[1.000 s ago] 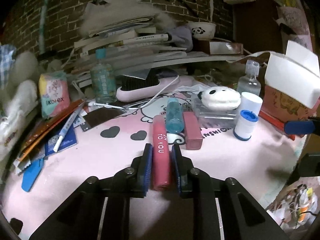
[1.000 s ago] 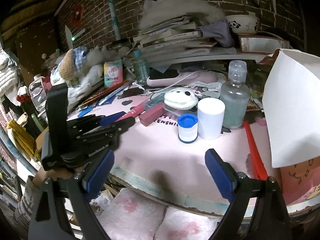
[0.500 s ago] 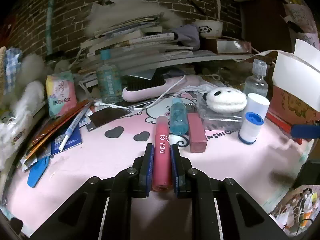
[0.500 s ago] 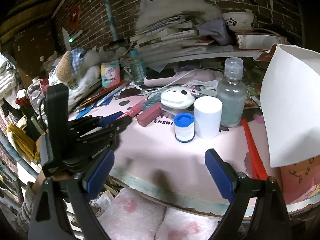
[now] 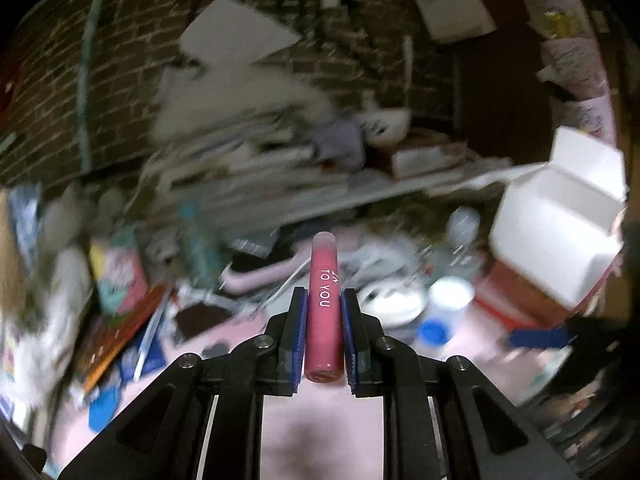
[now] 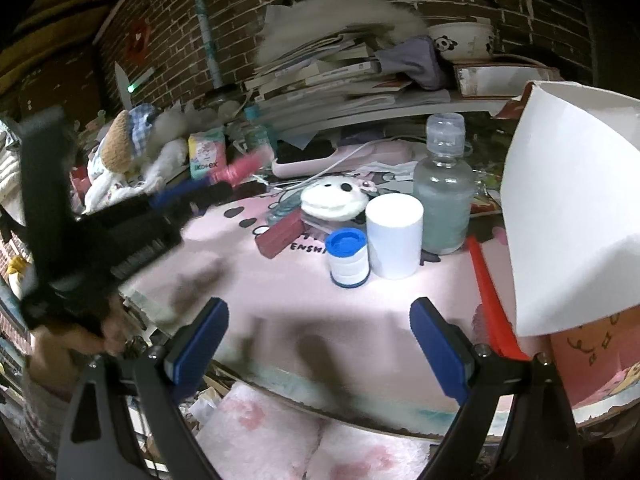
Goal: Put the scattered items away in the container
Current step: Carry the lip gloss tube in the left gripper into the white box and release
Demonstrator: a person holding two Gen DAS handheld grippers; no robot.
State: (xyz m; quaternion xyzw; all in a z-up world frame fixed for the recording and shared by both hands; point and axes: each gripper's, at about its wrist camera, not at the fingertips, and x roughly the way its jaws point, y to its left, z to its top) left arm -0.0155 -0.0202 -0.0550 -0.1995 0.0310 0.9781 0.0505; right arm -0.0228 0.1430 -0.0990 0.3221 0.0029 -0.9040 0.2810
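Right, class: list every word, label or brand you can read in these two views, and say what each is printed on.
"TO YOU": pink tube in the left gripper.
"Kotex", partly blurred: tissue-style packet.
"ENSW...", cut off: pink mat.
Book spines: too small to read.

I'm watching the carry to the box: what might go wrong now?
The left hand-held gripper clamps only the rear half of the pink tube; a fast swing might let it slip. The white box stands behind upright bottles; the clear bottle could get knocked.
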